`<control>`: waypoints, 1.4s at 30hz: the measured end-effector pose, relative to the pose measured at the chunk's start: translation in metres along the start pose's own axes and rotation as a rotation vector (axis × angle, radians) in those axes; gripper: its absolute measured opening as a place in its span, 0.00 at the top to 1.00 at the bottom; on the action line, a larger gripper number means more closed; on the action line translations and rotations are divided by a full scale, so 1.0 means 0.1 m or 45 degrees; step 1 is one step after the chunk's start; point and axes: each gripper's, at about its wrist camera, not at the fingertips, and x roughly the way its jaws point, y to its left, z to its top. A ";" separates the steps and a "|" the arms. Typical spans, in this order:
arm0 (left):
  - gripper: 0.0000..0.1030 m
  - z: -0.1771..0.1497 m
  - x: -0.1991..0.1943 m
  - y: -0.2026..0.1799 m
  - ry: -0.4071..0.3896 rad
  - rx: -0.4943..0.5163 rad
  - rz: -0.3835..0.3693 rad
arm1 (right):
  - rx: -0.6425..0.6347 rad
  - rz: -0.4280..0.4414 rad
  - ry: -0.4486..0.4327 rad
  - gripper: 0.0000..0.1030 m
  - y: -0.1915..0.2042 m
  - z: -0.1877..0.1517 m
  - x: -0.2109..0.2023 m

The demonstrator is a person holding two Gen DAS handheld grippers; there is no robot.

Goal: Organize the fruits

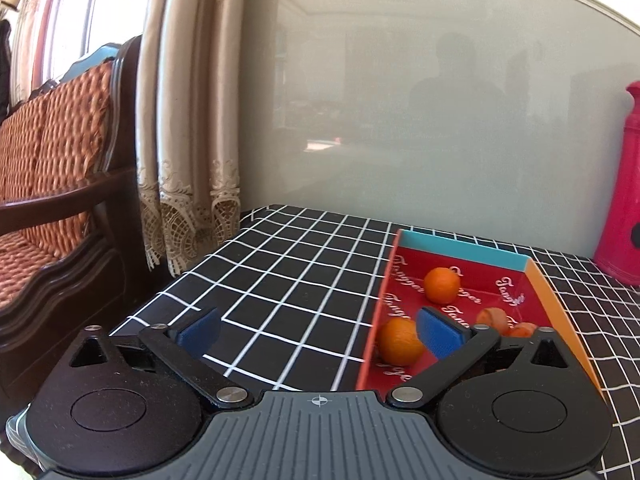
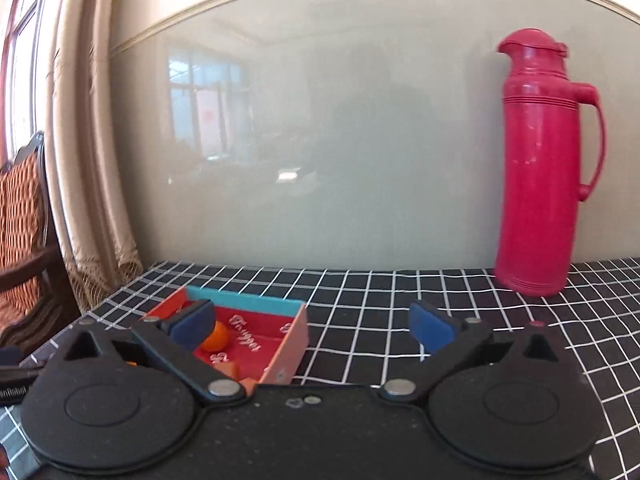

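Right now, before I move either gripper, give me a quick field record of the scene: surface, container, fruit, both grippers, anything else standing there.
surface: black tablecloth with white grid
container: shallow red cardboard tray with teal and orange rims, lying on the cloth
fruit: two whole oranges in the tray, far one, near one; orange pieces beside them
left gripper: open, empty, right pad over the tray
right gripper: open, empty, tray at its left
other: tall red plastic thermos flask, upright against the wall, right of the tray
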 end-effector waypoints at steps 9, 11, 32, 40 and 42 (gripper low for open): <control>0.00 -0.05 -0.33 -0.34 0.037 -0.036 -0.128 | 0.030 -0.116 -0.109 0.00 -0.35 -0.05 -0.40; 0.00 -0.08 -0.48 -0.39 0.036 -0.060 -0.161 | 0.027 -0.134 -0.100 0.00 -0.39 -0.15 -0.57; 0.00 -0.33 -1.39 -0.60 -0.065 0.107 -0.166 | -0.107 -0.251 -0.023 0.00 -0.46 -0.68 -1.49; 0.00 -0.37 -1.36 -0.64 -0.056 0.125 -0.152 | -0.108 -0.250 0.019 0.00 -0.41 -0.71 -1.44; 0.00 -0.38 -1.37 -0.65 -0.056 0.134 -0.157 | -0.106 -0.244 0.019 0.00 -0.39 -0.72 -1.43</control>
